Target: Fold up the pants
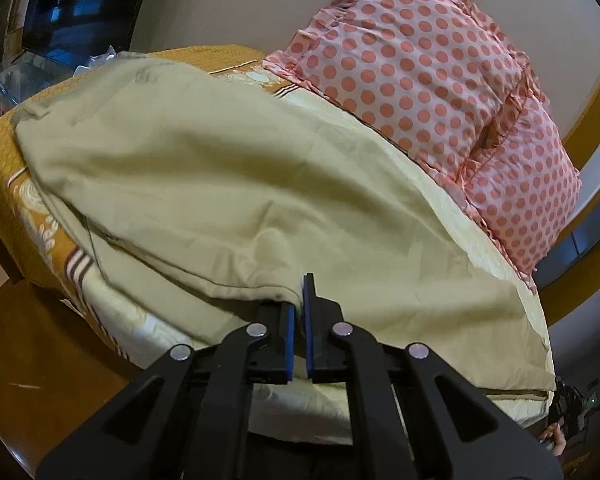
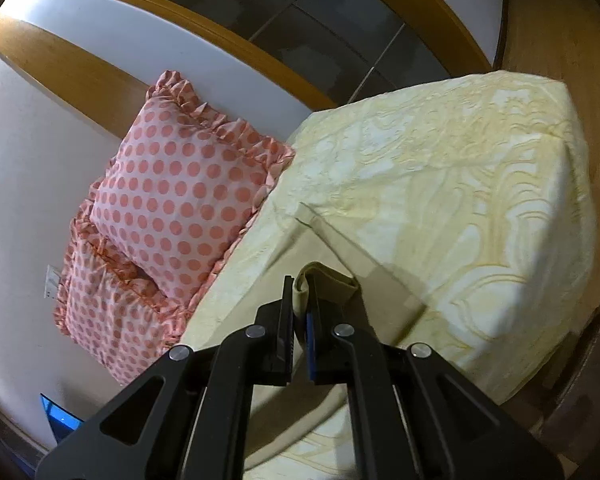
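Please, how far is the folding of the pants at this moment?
Done: the pants lie spread across the bed. In hand: left gripper and right gripper each pinch an edge. Left: no finished fold is visible yet.

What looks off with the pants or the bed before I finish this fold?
Nothing looks damaged or spilled. The pants lie rumpled, with loose creases, and their near edge bunches where the left claw pinches it. The right claw holds a rolled-up wad of fabric. The polka-dot pillows are stacked neatly.
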`<state>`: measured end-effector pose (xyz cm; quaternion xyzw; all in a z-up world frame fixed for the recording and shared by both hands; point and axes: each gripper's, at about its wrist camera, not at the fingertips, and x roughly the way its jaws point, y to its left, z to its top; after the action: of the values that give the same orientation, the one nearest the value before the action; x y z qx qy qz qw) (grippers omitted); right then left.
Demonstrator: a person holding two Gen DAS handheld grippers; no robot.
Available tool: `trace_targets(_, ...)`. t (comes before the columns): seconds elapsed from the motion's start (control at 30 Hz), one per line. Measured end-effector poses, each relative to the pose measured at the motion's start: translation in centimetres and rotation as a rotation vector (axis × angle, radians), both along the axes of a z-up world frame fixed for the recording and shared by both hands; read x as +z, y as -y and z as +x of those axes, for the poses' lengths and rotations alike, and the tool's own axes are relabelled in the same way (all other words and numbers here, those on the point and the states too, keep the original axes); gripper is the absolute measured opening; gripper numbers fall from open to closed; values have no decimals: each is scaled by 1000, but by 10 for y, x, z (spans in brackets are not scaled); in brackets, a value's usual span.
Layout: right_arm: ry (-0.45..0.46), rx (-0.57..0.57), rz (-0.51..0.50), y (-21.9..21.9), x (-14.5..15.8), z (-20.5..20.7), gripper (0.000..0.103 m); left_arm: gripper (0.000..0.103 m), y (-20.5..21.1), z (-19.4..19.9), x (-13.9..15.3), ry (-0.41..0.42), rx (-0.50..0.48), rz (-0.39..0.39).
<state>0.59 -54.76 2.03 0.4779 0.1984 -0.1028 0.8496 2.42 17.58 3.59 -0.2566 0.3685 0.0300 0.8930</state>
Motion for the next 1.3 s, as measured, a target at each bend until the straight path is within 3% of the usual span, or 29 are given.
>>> trace_targets(0.23, -109, -46, -74, -3, -10, -14, 5, 4, 11, -15, -12, 9, -26, 36)
trace_targets(0.3, -116, -60, -104, -6, -4, -19, 13, 11, 13, -23, -8, 33, -44, 69)
trace_targets(0.37, -99, -87, -129, -8, 5, -29, 48, 43, 14, -39, 2, 73, -19, 129)
trace_targets(0.4, -89, -124, -166, -10, 10, -37, 86, 68, 14, -48, 10, 110, 14, 169)
trace_targets(0.43, -80, -148, -205, -12, 14, -42, 87, 75, 14, -59, 18, 158, 51, 208)
trace_targets(0.5, -96, -157, -256, -14, 15, -42, 83, 80, 15, -73, 32, 232, 85, 256)
trace_targets(0.6, -97, -143, -249, -19, 4, -35, 76, 87, 14, -77, 44, 295, 109, 281)
trace_targets(0.77, -96, -20, -381, -63, 1, -18, 72, 87, 14, -46, 34, 249, 83, 274)
trace_targets(0.8, -78, 29, -377, -72, -1, -13, 63, 87, 15, -39, 29, 231, 76, 279)
trace_targets(0.9, -41, 85, -393, -90, -3, -7, 56, 87, 17, -22, 15, 189, 59, 285)
trace_targets(1.03, 20, 18, -293, -74, -13, -8, 39, 87, 16, -15, 2, 169, 50, 283)
trace_targets(1.1, 8, -24, -298, -70, -15, -6, 25, 88, 14, -14, -2, 170, 42, 279)
trace_targets(1.17, -6, -39, -298, -65, -13, -2, 20, 89, 12, -15, -5, 170, 34, 268)
trace_targets(1.2, 33, 4, -284, -64, -11, -1, 2, 89, 11, -14, -7, 169, 32, 262)
trace_targets(1.3, 93, 94, -365, -86, 18, 13, 3, 89, 10, -12, -10, 172, 24, 264)
